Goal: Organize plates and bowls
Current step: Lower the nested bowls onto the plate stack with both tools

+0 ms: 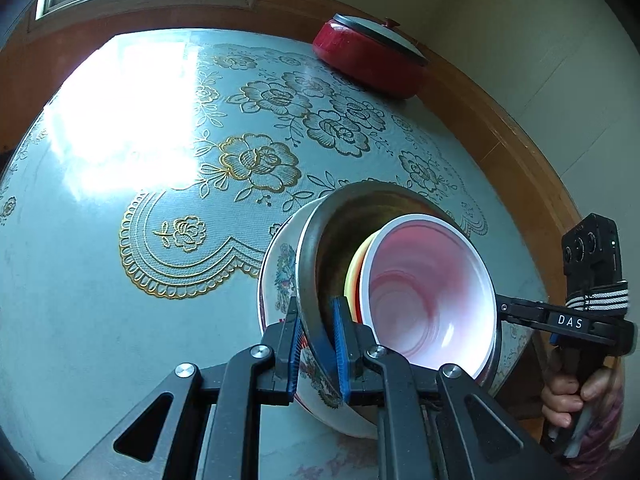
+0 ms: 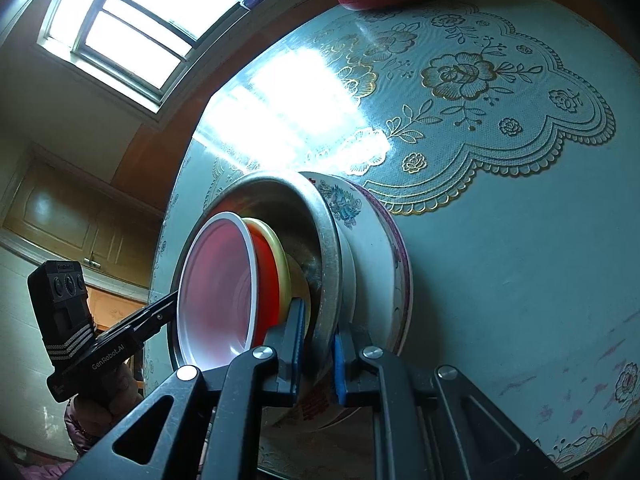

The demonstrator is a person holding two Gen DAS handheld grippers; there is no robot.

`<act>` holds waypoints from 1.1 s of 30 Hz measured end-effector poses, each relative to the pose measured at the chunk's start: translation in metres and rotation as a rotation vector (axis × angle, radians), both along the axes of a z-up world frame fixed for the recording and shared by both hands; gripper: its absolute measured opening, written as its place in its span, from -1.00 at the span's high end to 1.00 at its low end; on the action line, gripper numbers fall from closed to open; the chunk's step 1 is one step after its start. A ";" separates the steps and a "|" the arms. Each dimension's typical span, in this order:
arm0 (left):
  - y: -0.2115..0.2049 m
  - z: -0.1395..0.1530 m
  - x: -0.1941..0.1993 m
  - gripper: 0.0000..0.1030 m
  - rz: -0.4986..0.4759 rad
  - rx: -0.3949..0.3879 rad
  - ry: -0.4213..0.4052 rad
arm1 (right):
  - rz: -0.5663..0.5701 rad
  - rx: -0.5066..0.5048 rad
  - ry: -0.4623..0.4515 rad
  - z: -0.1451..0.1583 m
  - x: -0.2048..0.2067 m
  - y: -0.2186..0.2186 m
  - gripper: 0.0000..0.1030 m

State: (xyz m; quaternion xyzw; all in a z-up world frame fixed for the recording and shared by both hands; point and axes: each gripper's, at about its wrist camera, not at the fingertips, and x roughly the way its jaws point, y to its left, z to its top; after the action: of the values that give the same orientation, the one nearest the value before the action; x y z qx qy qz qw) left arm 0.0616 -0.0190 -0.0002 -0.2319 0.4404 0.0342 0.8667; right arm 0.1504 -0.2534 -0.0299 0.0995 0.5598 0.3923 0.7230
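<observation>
Fingers of the left gripper (image 1: 318, 344) and right gripper (image 2: 318, 350) pinch opposite rims of the metal bowl (image 1: 320, 240) (smaller bowls nested inside) above the table (image 1: 100, 280).

Setting as I see it through both wrist cameras: a home dining room. Evidence: round table (image 1: 120, 320) under a pale blue cover with gold-outlined flower lace; wood wainscot (image 1: 500, 120) along cream walls; wood-framed window (image 2: 128, 28) letting daylight glare onto the tabletop; panelled wooden door (image 2: 52, 208) in the corner; lidded red pot (image 1: 372, 56) by the table's far edge; nested household bowls (image 1: 420, 288), one with painted flowers, one steel, others plastic.
</observation>
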 end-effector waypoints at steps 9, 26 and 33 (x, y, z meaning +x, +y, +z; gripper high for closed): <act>0.005 -0.002 0.009 0.68 -0.143 0.015 -0.008 | -0.189 0.001 -0.006 0.001 -0.027 -0.013 0.75; 0.013 -0.003 0.019 0.64 -0.290 0.021 -0.034 | -0.465 -0.026 0.002 0.003 -0.067 -0.020 0.51; 0.015 -0.001 0.016 0.63 -0.314 0.019 -0.054 | -0.487 -0.027 -0.036 0.006 -0.083 -0.018 0.50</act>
State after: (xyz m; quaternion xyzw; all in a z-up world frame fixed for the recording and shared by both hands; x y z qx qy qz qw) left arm 0.0774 -0.0043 -0.0009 -0.1529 0.4475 -0.1037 0.8750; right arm 0.0672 -0.2713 -0.0239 0.2148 0.5117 0.2006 0.8073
